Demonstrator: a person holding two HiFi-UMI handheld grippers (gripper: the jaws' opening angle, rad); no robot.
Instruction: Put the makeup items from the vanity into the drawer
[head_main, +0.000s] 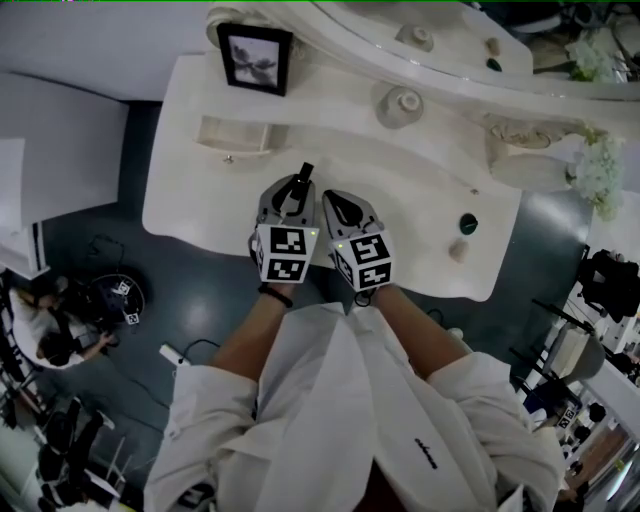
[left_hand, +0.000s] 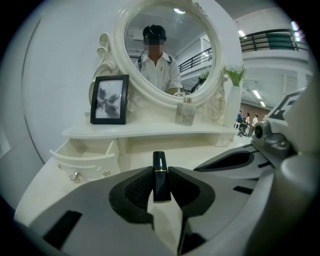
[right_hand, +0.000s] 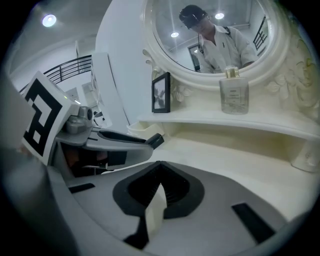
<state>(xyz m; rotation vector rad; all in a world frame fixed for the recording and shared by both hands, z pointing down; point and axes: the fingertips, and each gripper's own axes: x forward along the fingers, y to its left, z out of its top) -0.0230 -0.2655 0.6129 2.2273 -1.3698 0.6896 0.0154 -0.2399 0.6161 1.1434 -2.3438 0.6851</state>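
Lipstick (left_hand: 160, 167) sits clamped in left claw (left_hand: 160, 184) over white vanity (head_main: 410, 195), drawer (left_hand: 82, 156) open; right claw (right_hand: 159, 169) closed, empty.

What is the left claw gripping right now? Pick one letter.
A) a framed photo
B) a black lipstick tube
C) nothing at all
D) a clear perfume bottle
B: in the left gripper view, the left claw is shut on a black lipstick tube with a thin gold band, which stands upright between its pads.
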